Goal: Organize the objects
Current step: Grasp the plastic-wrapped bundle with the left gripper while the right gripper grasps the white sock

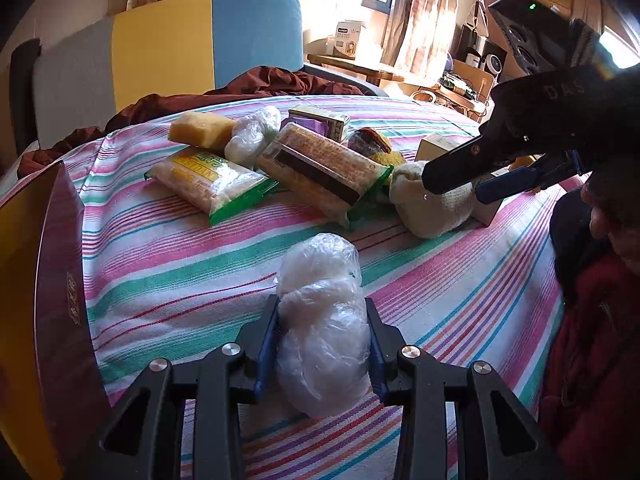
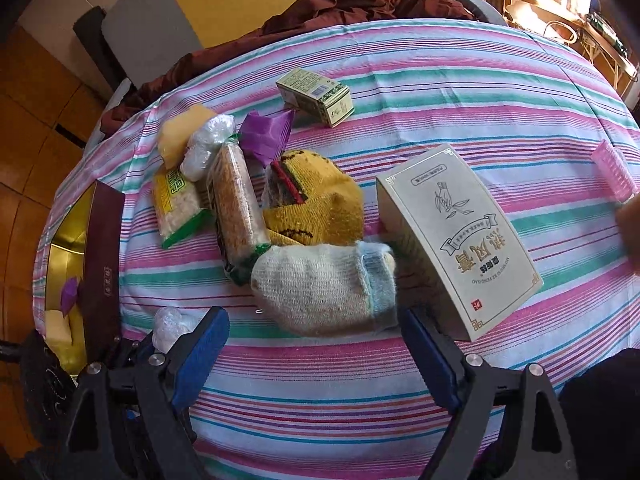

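Plastic-wrapped bundle (image 1: pixel 320 320) clamped in my left hand-held gripper (image 1: pixel 322 344) w/ striped cloth (image 1: pixel 180 264) below; right hand-held gripper (image 2: pixel 316 356) jaws apart, over cream sock (image 2: pixel 320 292).

- Striped cloth (image 2: pixel 400 64) covers the surface.
- Ahead of the right gripper (image 2: pixel 314 354) lie a pale sock (image 2: pixel 320 288), yellow sock (image 2: pixel 336 204), snack packets (image 2: pixel 236 200) and beige box (image 2: pixel 460 236).
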### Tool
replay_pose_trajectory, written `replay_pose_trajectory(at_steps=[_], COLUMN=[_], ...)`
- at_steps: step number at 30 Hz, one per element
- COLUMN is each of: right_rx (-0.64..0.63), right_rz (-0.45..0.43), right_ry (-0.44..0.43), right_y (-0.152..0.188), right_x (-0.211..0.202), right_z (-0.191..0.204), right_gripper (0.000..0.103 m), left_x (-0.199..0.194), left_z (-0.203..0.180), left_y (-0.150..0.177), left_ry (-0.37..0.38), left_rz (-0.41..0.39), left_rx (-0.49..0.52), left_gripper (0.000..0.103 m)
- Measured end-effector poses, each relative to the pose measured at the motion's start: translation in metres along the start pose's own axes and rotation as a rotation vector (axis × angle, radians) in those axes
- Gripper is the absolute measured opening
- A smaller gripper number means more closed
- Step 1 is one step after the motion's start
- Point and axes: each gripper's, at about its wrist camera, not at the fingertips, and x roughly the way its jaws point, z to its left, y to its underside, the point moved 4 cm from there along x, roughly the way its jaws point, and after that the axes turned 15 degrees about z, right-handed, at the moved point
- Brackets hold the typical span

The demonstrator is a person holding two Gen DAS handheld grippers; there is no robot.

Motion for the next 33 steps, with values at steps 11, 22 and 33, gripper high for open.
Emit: replay_pose_trajectory(at_steps=[11,22,33], right_rx=[0.099,0.154,0.169], right_rz=[0.061,0.024,0.008], right_ry=[-0.022,-0.088,-0.092], right_y=[-0.009,-0.011,-0.016], right_x=[0.011,0.005,0.013], right_z=[-0.012,-0.023,-0.017], right_gripper=[0.076,0.071,0.071], left_x=[0.0,-0.002,-0.005], left_z=[-0.002,-0.002,-0.003], left_y=[0.003,0.005,0.005], left_ry=[-0.004,-0.001,-0.019], left_rz=[-0.018,-0.024,-0.009], left_rx=[0.006,0.004,0.005], left_gripper=[0.039,0.039,0.037])
